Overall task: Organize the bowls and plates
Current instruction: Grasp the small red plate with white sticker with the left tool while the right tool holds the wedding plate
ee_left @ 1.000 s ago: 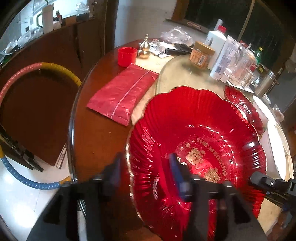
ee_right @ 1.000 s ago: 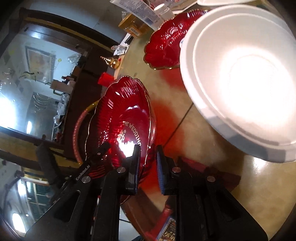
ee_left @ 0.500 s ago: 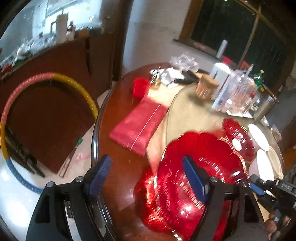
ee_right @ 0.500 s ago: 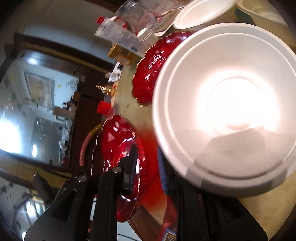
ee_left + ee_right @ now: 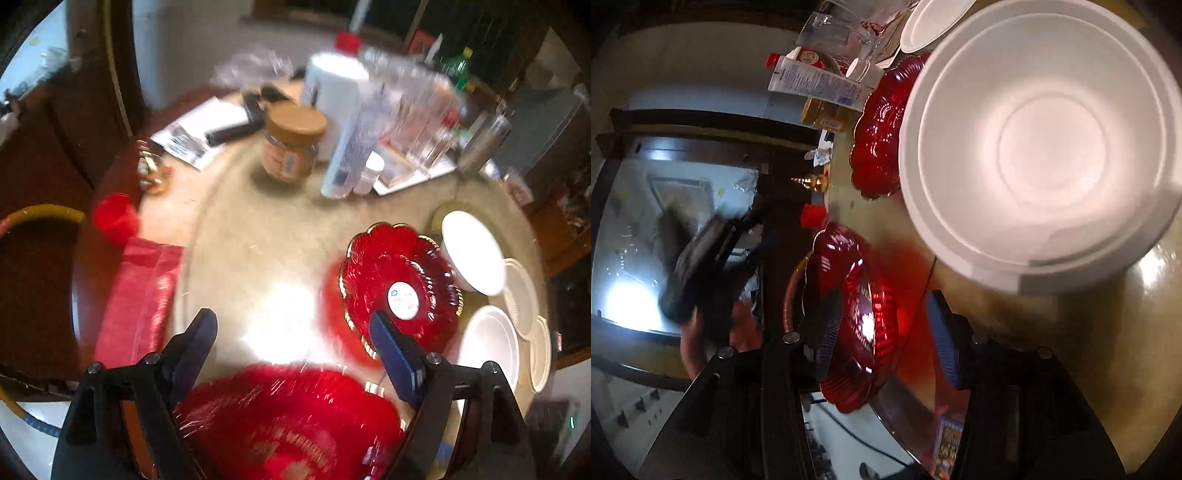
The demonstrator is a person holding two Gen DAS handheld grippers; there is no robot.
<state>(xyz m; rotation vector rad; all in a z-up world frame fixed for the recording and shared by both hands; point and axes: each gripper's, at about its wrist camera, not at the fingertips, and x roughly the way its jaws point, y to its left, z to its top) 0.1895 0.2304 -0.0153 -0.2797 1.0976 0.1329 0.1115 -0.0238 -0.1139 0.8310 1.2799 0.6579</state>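
The left claw [image 5: 291, 354] hangs wide over the desk [image 5: 258, 236] with nothing between its fingers; its jaws have just been opening. Below it, at the near edge, lies the big red plate [image 5: 288, 421], let go. The right claw [image 5: 882, 325] stands about half open, its jaws also just opening: the same big red plate [image 5: 857, 321] sits in the gap, but the pads seem clear of its rim, so I judge it released.

Further in lies the smaller red plate [image 5: 399, 288] with a round white sticker, and just beside it a white bowl [image 5: 472, 251]. More white bowls or plates crowd the far right edge; the blur keeps me from sorting them. A large white bowl [image 5: 1034, 147] fills the right wrist view, overlapping the small red plate there.

The step in hand looks like setting down the large plate. Next, I'd guess, a claw reaches for the small red plate's rim to stack it on the big one.
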